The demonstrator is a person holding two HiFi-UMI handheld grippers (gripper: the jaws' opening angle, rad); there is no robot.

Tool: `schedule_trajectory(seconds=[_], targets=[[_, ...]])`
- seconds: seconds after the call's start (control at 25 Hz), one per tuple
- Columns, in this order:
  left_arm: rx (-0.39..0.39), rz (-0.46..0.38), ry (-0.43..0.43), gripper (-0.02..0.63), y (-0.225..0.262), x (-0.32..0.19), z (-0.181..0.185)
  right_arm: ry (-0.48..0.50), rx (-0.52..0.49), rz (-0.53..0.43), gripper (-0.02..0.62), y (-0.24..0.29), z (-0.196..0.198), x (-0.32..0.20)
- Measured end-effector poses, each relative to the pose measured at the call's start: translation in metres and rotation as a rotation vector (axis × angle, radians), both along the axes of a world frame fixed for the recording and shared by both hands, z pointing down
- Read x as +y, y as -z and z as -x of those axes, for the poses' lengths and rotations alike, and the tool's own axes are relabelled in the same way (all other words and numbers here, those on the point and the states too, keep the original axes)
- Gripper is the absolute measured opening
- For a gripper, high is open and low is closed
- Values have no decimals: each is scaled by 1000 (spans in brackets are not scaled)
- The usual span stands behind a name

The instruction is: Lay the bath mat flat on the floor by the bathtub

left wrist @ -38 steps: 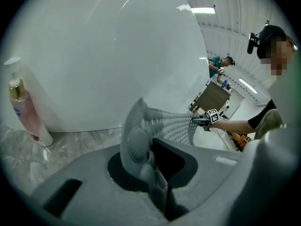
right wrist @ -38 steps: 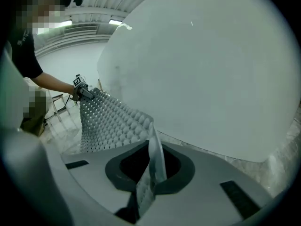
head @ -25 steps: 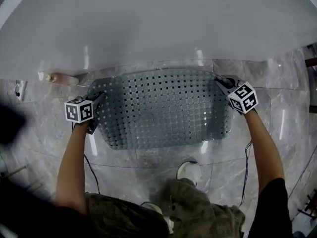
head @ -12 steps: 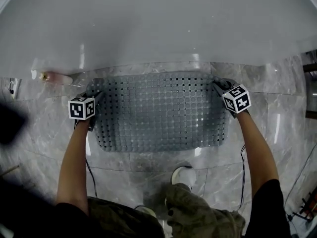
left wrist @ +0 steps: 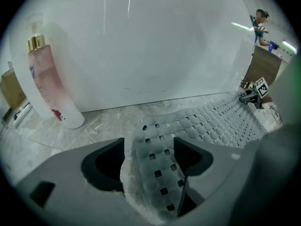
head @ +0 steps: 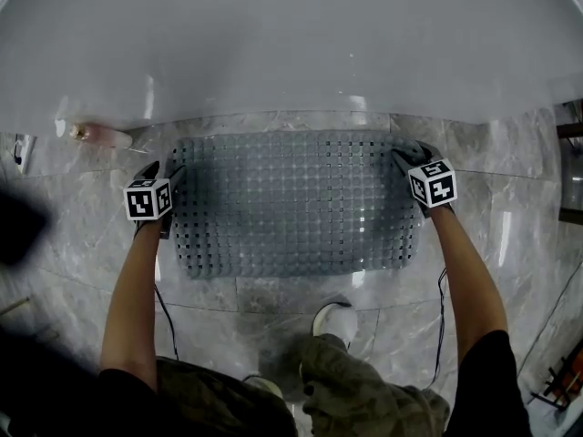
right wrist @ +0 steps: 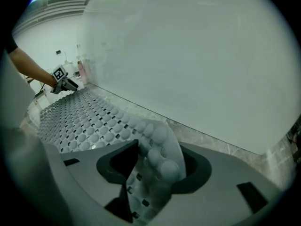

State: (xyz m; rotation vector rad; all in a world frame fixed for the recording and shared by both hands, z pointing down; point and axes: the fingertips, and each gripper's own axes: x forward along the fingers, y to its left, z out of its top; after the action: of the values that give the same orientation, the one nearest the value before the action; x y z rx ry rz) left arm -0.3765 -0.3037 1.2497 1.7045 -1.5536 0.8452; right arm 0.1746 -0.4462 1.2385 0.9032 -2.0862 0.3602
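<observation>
The grey perforated bath mat (head: 291,203) lies spread on the marble floor just in front of the white bathtub (head: 291,44). My left gripper (head: 167,178) is at the mat's far left corner and my right gripper (head: 403,159) at its far right corner. In the left gripper view the jaws of the left gripper (left wrist: 150,157) are opening, and the mat's corner (left wrist: 157,159) lies loose between them. In the right gripper view the jaws of the right gripper (right wrist: 157,166) are opening too, with the curled mat corner (right wrist: 160,159) standing between them.
A pink bottle with a gold cap (left wrist: 47,84) stands on the floor against the tub, left of the mat, and also shows in the head view as the pink bottle (head: 100,136). The person's shoe (head: 335,318) is just behind the mat's near edge. Cables trail along both arms.
The mat has come down from a sagging, tilted hold to lie flat and closer to the tub. Both grippers have sunk with it and their jaws have spread apart.
</observation>
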Motion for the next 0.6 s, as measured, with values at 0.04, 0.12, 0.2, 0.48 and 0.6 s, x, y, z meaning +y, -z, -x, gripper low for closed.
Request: schedule_trajectory(seconds=[0.04,0.12,0.2,0.48,0.6], targets=[[3,-11,-6,325,3,1,-1,-23,7,-12,185,0,-5,-2],[19,-33,-28,324,9,2,-6,-54,14,-43,229,2,-11,-4],[50,-50,-50,324,12,1,-15,-74,8,-65,250,6,-15,-4],[110,-53,-115,325,11,5,-44,-114,-66,-100,273,19,-17,-6],[151,-54,-157,328,11,7,-59,-109,-114,-145,273,31,-19,-4]])
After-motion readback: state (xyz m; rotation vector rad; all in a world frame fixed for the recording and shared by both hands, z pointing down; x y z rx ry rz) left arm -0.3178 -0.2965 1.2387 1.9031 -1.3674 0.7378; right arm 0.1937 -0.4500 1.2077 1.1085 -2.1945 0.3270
